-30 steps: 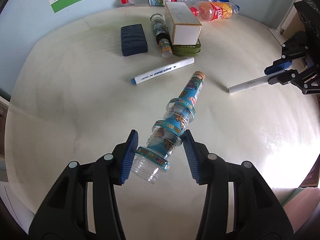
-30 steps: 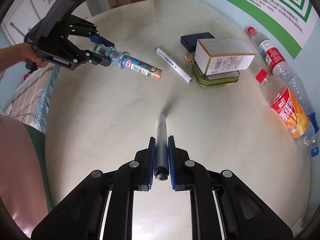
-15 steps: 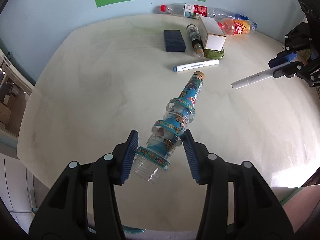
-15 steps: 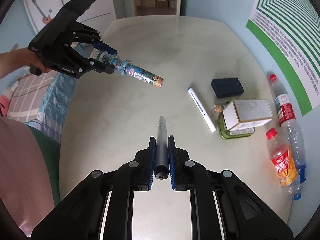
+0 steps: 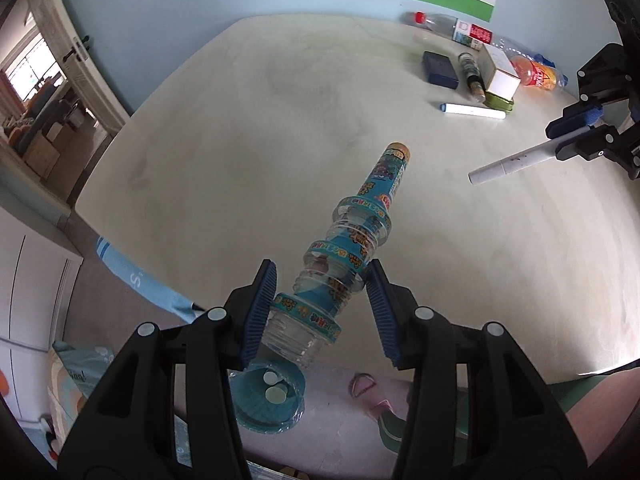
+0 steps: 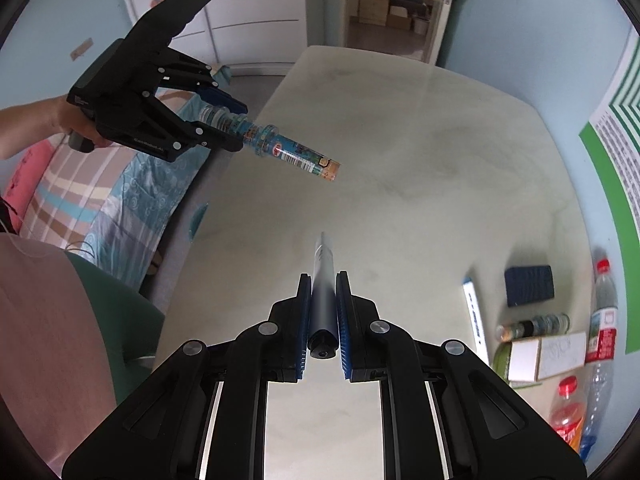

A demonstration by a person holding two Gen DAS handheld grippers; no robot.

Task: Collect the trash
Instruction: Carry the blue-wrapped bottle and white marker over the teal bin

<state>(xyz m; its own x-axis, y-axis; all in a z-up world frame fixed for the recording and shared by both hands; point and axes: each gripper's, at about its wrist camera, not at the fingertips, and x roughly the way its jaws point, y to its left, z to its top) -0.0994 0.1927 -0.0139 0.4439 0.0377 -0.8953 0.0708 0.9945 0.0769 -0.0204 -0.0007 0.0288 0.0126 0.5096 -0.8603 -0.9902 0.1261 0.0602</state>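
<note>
My left gripper (image 5: pixel 321 304) is shut on a clear ribbed bottle with a blue cartoon label (image 5: pixel 362 236), held in the air past the table's near edge. The same bottle (image 6: pixel 280 150) and left gripper (image 6: pixel 224 120) show in the right wrist view. My right gripper (image 6: pixel 323 312) is shut on a grey-white marker pen (image 6: pixel 323 276) and holds it above the table; it also shows in the left wrist view (image 5: pixel 576 136) with the pen (image 5: pixel 516 164). A blue bin (image 5: pixel 268 400) stands on the floor under my left gripper.
On the round cream table (image 5: pixel 280 152), at its far side, lie a white marker (image 5: pixel 472 110), a dark blue case (image 5: pixel 440 69), a small bottle (image 5: pixel 471 77), a white box on a green tin (image 5: pixel 500 76), and two plastic drink bottles (image 5: pixel 452 28) (image 5: pixel 538 74). A bed (image 6: pixel 100 204) stands beside the table.
Both grippers have pulled back from the table and risen with their loads. The left gripper is now over the table's edge, with the floor and blue bin in view below.
</note>
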